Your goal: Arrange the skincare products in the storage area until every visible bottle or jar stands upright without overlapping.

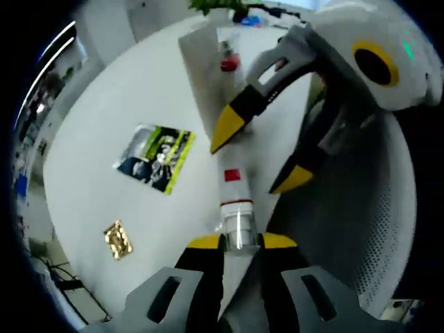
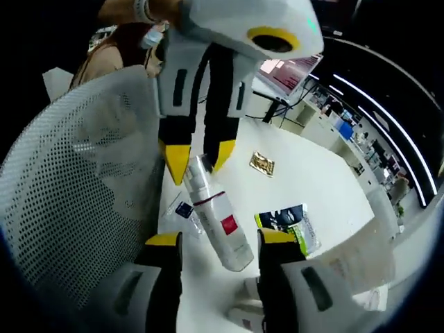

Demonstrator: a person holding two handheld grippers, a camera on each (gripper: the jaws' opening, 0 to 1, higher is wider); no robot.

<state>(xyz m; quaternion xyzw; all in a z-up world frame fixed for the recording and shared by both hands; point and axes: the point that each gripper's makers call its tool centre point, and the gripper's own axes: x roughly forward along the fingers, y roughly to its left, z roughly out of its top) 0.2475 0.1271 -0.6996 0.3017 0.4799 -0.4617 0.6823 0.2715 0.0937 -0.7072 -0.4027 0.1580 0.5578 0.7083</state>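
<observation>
Gripping white bottle [image 1: 234, 201] by clear cap, left tool [image 1: 241, 241], right tool [image 2: 214, 243] open

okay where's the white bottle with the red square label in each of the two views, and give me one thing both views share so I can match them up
Left gripper view: the white bottle lies low in the centre, its clear cap end between the left tool jaws.
Right gripper view: the bottle runs slantwise through the middle, its base between the right tool jaws.
Shared landmark: the gold foil packet on the white table.
</observation>
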